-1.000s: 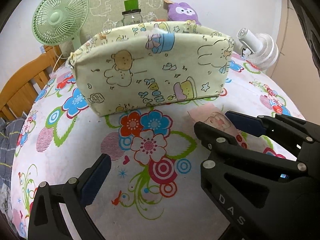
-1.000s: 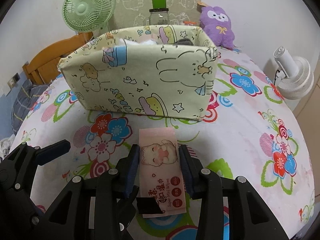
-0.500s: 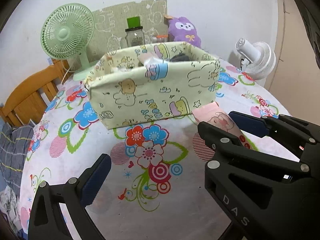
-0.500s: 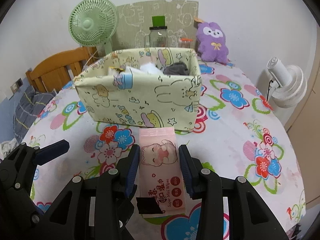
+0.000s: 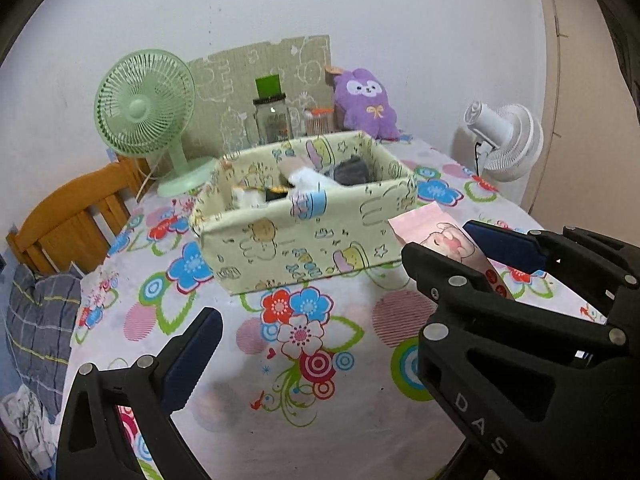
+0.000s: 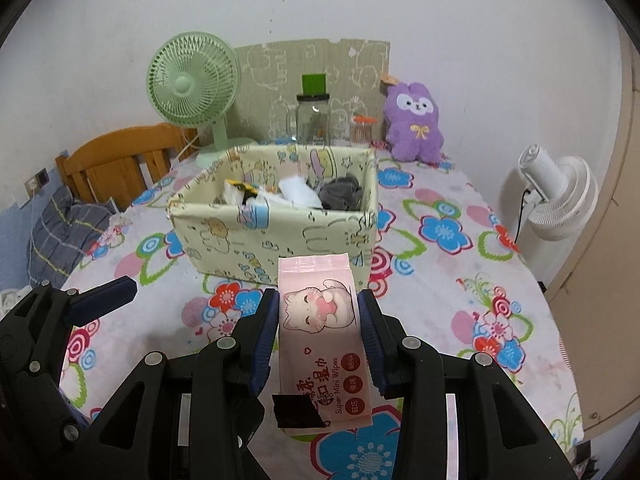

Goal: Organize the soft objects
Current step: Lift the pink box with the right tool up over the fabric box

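Right tongs (image 6: 318, 320) are closed down on the pink wipes pack (image 6: 324, 336), blue pads pinching its two long edges, and it hangs clear of the worktop (image 6: 460, 280), low centre of the right wrist view. Left tongs (image 5: 312, 300) are wide open with nothing in them; only one blue finger (image 5: 192, 356) shows at lower left of the left wrist view.

Beyond the pack, mid-frame, sits the fabric storage box (image 6: 280, 236), already holding some white and grey soft stuff. Green fan (image 6: 192, 84) and purple plush (image 6: 414, 120) are along the top by the wall.

What could go wrong, I reckon: the pack is squishy and slick, gripped only at the sides, so it might slip or droop. Come in too low and its front edge catches the box's near wall.

The pack's long axis runs along the tongs' fingers, pointing away toward the box, printed face up, cat end forward.
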`<action>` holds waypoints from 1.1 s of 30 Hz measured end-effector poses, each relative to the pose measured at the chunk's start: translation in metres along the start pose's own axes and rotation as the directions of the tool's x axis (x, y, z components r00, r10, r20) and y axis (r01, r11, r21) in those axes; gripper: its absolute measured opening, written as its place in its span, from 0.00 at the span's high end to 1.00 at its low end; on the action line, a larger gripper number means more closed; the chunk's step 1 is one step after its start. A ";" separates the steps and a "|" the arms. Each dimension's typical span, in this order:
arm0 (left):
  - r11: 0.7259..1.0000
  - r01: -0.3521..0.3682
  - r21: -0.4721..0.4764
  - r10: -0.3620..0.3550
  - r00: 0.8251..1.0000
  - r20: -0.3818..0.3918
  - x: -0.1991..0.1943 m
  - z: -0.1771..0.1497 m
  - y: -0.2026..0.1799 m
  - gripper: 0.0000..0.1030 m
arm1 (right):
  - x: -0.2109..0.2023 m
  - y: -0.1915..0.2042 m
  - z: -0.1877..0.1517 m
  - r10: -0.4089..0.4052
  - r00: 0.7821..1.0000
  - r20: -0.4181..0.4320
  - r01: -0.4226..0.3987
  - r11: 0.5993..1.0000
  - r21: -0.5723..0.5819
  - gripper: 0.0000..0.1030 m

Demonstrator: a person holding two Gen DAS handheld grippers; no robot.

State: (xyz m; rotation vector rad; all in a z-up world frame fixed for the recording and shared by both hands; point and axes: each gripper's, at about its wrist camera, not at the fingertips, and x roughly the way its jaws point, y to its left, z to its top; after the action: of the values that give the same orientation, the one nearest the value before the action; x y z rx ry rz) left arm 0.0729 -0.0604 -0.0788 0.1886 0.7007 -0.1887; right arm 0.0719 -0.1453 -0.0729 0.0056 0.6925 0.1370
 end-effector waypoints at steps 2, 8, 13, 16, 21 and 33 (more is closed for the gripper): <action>1.000 -0.004 0.001 0.004 1.000 0.011 -0.005 0.003 0.000 0.01 | -0.004 0.000 0.002 0.000 1.000 0.010 0.000 1.000 -0.001 0.59; 1.000 -0.009 0.004 0.009 0.999 0.037 -0.017 0.010 0.001 0.01 | -0.017 0.001 0.010 0.005 0.999 0.038 -0.005 1.000 -0.001 0.59; 1.000 -0.012 0.006 0.011 0.998 0.063 -0.027 0.018 0.002 0.01 | -0.028 0.002 0.017 0.003 0.998 0.064 -0.002 1.000 -0.004 0.59; 1.000 -0.015 0.010 0.014 0.997 0.080 -0.034 0.022 0.001 0.01 | -0.035 0.002 0.023 0.005 0.997 0.083 -0.005 1.000 -0.001 0.59; 1.000 -0.018 0.011 0.016 0.995 0.103 -0.042 0.030 0.001 0.01 | -0.045 0.003 0.030 0.008 0.995 0.103 -0.007 1.000 -0.002 0.59; 1.000 -0.023 0.015 0.020 0.987 0.162 -0.060 0.049 0.004 0.01 | -0.064 0.005 0.051 0.010 0.987 0.162 -0.007 1.000 -0.017 0.59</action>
State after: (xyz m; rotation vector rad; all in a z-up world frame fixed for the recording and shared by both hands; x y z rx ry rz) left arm 0.0596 -0.0612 -0.0022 0.1945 0.5352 -0.1868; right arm 0.0552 -0.1460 0.0071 0.0038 0.5285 0.1484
